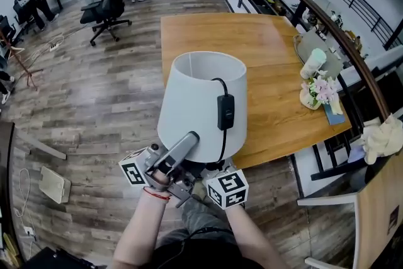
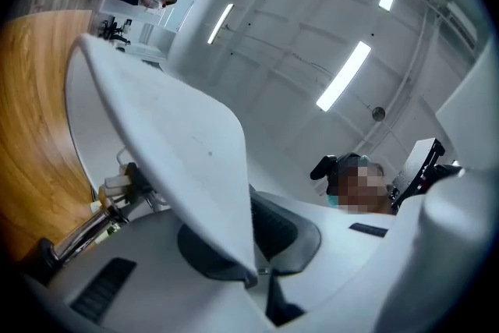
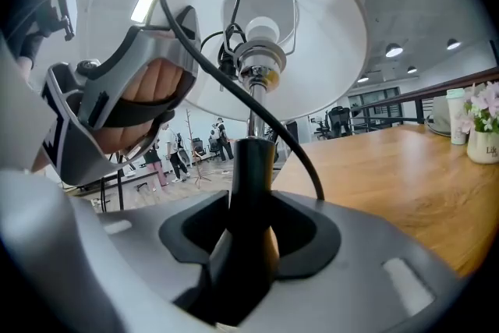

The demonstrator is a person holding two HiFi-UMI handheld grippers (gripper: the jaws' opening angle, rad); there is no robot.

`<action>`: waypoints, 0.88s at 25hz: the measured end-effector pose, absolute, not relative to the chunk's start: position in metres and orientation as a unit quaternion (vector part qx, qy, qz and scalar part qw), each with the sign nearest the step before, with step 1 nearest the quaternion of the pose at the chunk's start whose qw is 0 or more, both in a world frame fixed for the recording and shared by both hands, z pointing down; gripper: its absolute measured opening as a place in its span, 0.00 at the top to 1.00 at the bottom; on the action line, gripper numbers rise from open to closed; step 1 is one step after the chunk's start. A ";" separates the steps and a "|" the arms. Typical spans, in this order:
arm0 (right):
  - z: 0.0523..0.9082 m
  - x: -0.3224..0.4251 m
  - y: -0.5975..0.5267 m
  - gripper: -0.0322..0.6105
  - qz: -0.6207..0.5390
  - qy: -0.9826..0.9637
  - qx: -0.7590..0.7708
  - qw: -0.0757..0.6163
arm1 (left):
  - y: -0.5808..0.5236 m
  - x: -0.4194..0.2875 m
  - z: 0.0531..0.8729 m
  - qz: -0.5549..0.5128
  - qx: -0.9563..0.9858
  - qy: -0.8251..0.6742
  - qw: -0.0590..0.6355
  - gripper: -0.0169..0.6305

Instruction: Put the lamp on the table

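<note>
A lamp with a white shade (image 1: 198, 101) hangs over the near left corner of the wooden table (image 1: 271, 66). A black cord with a switch (image 1: 225, 111) runs down the shade. My left gripper (image 1: 178, 152) is shut on the shade's lower rim (image 2: 168, 144), which passes between its jaws (image 2: 251, 249). My right gripper (image 3: 248, 242) sits under the shade, shut on the lamp's black stem (image 3: 251, 168). Only its marker cube (image 1: 228, 189) shows in the head view. The bulb socket (image 3: 256, 58) shows inside the shade. The lamp's base is hidden.
A flower pot (image 1: 320, 92) and a white bottle (image 1: 313, 63) stand at the table's right edge. A railing (image 1: 327, 16) runs behind it. Black office chairs (image 1: 108, 6) and several people stand far back on the wood floor. A chair with cloth (image 1: 381, 138) is at right.
</note>
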State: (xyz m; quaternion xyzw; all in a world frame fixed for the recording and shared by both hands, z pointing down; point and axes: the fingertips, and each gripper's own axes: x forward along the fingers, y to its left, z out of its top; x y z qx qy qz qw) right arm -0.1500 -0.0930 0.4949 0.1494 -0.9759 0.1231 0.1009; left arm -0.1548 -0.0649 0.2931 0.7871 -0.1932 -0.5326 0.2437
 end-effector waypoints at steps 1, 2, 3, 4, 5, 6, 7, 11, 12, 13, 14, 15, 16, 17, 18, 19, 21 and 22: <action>0.495 -0.153 -0.102 0.68 0.124 -0.975 0.153 0.101 | -0.074 -0.158 0.293 -0.532 0.787 -0.191 0.247 0.98; 0.495 -0.156 -0.110 0.68 0.125 -0.974 0.157 0.102 | -0.082 -0.161 0.293 -0.531 0.787 -0.188 0.250 0.98; 0.495 -0.157 -0.117 0.68 0.126 -0.974 0.160 0.102 | -0.091 -0.164 0.294 -0.531 0.787 -0.185 0.254 0.98; 0.496 -0.159 -0.125 0.68 0.128 -0.973 0.165 0.103 | -0.100 -0.167 0.295 -0.531 0.786 -0.182 0.259 0.98; 0.498 -0.160 -0.133 0.68 0.129 -0.971 0.170 0.104 | -0.109 -0.170 0.296 -0.532 0.785 -0.178 0.264 0.98; 0.499 -0.161 -0.142 0.68 0.130 -0.970 0.175 0.105 | -0.118 -0.173 0.298 -0.532 0.784 -0.173 0.270 0.98; 0.500 -0.162 -0.151 0.68 0.130 -0.969 0.181 0.105 | -0.128 -0.175 0.299 -0.532 0.783 -0.168 0.274 0.98; 0.501 -0.168 -0.184 0.68 0.133 -0.965 0.199 0.103 | -0.160 -0.178 0.298 -0.524 0.788 -0.151 0.287 0.98; 0.501 -0.170 -0.191 0.68 0.134 -0.965 0.202 0.102 | -0.166 -0.179 0.298 -0.520 0.790 -0.149 0.289 0.98; 0.501 -0.172 -0.197 0.68 0.134 -0.964 0.205 0.102 | -0.173 -0.180 0.298 -0.518 0.792 -0.146 0.290 0.98; 0.501 -0.173 -0.204 0.68 0.134 -0.964 0.207 0.102 | -0.179 -0.182 0.298 -0.516 0.793 -0.145 0.290 0.98; 0.501 -0.175 -0.209 0.68 0.133 -0.964 0.209 0.102 | -0.184 -0.184 0.298 -0.516 0.793 -0.143 0.290 0.98; 0.501 -0.176 -0.214 0.68 0.131 -0.963 0.210 0.103 | -0.189 -0.187 0.299 -0.518 0.792 -0.141 0.290 0.98; 0.500 -0.177 -0.219 0.68 0.129 -0.963 0.212 0.106 | -0.193 -0.189 0.299 -0.522 0.790 -0.139 0.291 0.98; 0.500 -0.177 -0.223 0.68 0.126 -0.962 0.214 0.108 | -0.197 -0.192 0.300 -0.526 0.787 -0.135 0.292 0.98; 0.501 -0.177 -0.226 0.68 0.124 -0.962 0.217 0.110 | -0.200 -0.194 0.301 -0.529 0.785 -0.132 0.294 0.98; 0.502 -0.176 -0.232 0.68 0.123 -0.960 0.224 0.111 | -0.206 -0.196 0.303 -0.531 0.783 -0.124 0.300 0.98; 0.503 -0.176 -0.235 0.68 0.123 -0.959 0.229 0.111 | -0.210 -0.196 0.304 -0.530 0.783 -0.121 0.303 0.98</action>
